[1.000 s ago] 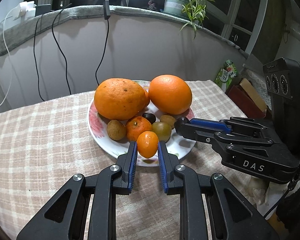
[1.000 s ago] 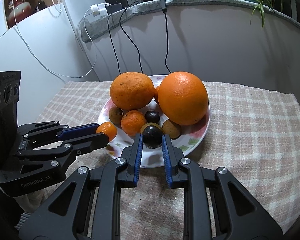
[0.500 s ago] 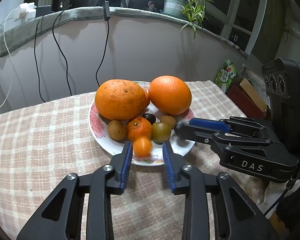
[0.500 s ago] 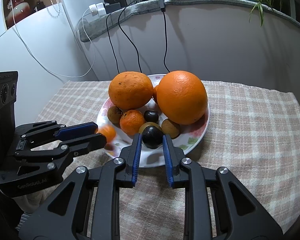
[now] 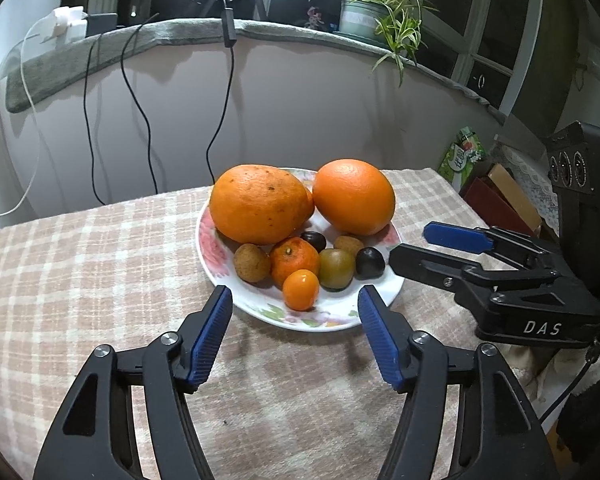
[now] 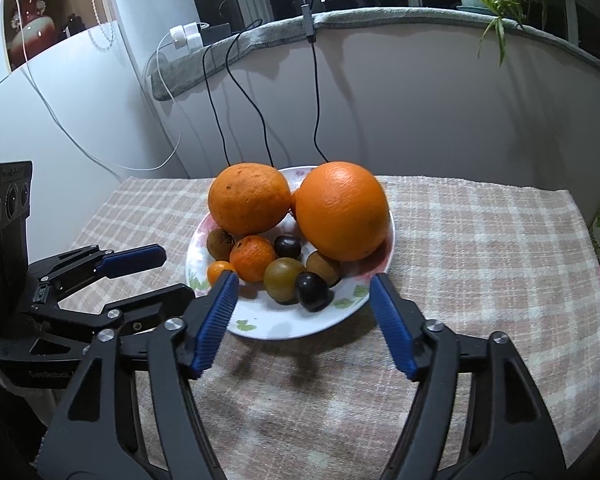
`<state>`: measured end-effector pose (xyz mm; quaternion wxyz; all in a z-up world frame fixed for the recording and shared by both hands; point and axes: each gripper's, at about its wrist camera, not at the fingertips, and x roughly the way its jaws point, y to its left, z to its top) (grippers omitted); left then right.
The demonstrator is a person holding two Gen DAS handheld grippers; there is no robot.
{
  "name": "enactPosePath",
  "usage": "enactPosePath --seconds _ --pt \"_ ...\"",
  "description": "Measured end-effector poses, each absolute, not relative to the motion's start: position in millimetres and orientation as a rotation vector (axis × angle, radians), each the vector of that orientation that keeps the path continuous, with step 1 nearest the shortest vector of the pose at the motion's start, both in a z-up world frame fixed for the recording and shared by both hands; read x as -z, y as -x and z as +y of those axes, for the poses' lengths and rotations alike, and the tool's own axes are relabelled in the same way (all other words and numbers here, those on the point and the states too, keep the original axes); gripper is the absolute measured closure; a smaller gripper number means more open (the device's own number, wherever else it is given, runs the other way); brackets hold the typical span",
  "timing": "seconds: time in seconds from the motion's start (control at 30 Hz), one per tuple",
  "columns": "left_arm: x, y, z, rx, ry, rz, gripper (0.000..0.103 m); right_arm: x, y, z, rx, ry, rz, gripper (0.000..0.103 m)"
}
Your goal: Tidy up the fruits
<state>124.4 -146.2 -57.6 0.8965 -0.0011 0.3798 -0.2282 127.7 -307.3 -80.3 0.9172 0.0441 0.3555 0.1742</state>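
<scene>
A flowered white plate holds two big oranges, a mandarin, a greenish fruit and small brown and dark fruits. A small orange kumquat lies at the plate's near edge. My left gripper stands just before it, jaws opening, pads clear of it. A dark plum rests on the plate ahead of my right gripper. Its jaws are opening too, and nothing is held.
The plate sits on a checked tablecloth. Black and white cables hang down the curved wall behind. A potted plant stands on the ledge. A green packet and boxes lie past the table's right edge.
Both grippers were shut, the left on the kumquat, the right on the dark plum. Both have let go and spread wide; the two fruits now rest on the plate.
</scene>
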Motion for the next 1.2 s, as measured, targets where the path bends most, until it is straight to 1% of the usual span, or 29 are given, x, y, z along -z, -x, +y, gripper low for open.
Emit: enactPosePath --seconds 0.07,0.1,0.2,0.3,0.33,0.37,1.2 --pt "58 -124 -147 0.47 0.001 0.789 0.037 80 -128 -308 -0.353 -0.094 0.731 0.029" --pt "58 -124 -147 0.467 -0.001 0.79 0.033 80 -128 -309 -0.351 -0.095 0.733 0.029" --pt "57 -123 -146 0.46 -0.004 0.79 0.026 81 -129 -309 -0.343 -0.099 0.74 0.028" --pt "57 -123 -147 0.445 -0.013 0.793 0.022 81 -128 -310 -0.342 -0.106 0.741 0.022" --pt "57 -123 -146 0.442 -0.015 0.794 0.022 80 -127 -311 -0.34 -0.11 0.737 0.016" --pt "57 -123 -146 0.439 -0.014 0.796 0.022 79 -126 -311 -0.339 -0.113 0.731 0.014" --pt "47 -112 -137 0.396 -0.007 0.778 0.021 70 -115 -323 -0.289 -0.16 0.712 0.013"
